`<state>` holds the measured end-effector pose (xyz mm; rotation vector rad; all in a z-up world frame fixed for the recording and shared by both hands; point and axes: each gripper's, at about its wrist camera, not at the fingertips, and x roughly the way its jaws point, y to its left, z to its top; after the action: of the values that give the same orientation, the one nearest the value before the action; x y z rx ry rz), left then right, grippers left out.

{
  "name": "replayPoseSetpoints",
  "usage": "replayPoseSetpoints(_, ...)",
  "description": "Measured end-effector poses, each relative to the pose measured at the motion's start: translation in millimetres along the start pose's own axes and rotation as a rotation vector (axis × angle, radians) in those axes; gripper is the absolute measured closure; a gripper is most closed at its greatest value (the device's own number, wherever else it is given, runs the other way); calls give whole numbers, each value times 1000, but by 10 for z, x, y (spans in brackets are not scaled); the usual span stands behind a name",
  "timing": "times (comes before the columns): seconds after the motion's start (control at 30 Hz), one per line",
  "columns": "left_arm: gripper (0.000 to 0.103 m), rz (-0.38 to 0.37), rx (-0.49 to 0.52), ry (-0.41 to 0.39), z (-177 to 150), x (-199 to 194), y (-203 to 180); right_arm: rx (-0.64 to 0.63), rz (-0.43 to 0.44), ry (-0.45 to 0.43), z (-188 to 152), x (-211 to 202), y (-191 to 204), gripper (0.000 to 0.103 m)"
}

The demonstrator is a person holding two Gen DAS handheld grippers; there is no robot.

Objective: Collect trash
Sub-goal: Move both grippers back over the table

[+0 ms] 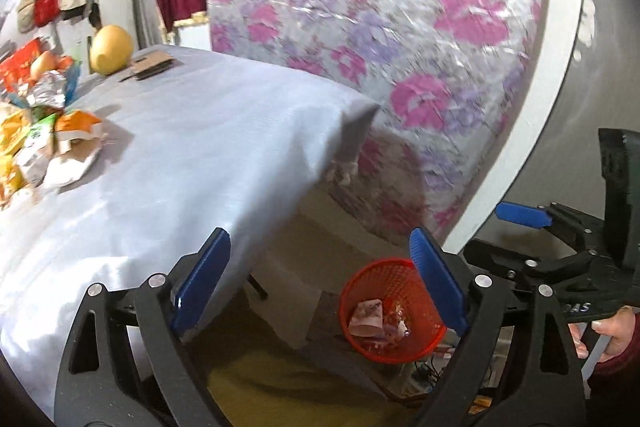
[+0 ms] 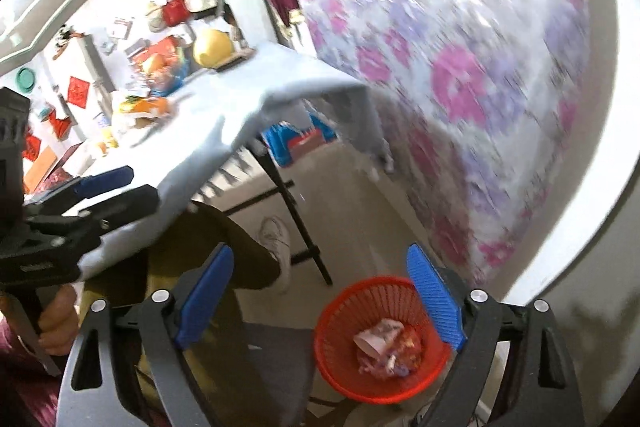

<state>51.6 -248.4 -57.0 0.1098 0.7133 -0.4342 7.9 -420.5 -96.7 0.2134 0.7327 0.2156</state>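
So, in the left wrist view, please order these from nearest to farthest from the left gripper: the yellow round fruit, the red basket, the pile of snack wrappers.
1. red basket: on the floor, just beyond the left gripper, toward its right jaw.
2. pile of snack wrappers: on the table's left edge, midway.
3. yellow round fruit: at the table's far end, beside cardboard pieces.

the bin stands open-topped on the floor with clear air above it. the worktop edge overhangs to its left, wrappers crowding the far side. the flowered wall closes the right.
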Motion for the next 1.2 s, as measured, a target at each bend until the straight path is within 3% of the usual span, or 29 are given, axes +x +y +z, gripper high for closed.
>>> replayPoseSetpoints(0.37, 11, 28, -136, -100, -115, -493, 663, -127, 51, -48, 259, -146, 822, 11)
replayPoseSetpoints(0.53, 8, 91, -208, -133, -193, -692, 1171, -163, 103, -62, 395, -60, 1255, 10)
replayPoseSetpoints(0.83, 8, 265, -430, -114, -445, -907, 2416, -255, 207, 11, 641, 575, 2080, 9)
replayPoseSetpoints(0.93, 8, 260, -525, -146, -459, -1040, 2784, -274, 235, 21, 768, 780, 2287, 9)
replayPoseSetpoints(1.03, 7, 306, -543, -149, -443, -1087, 2999, -281, 262, 35, 911, 1007, 2445, 9)
replayPoseSetpoints(1.2, 7, 408, -494, -88, -451, -968, 3238, -296, 265, 57, 1111, 1340, 2653, 9)
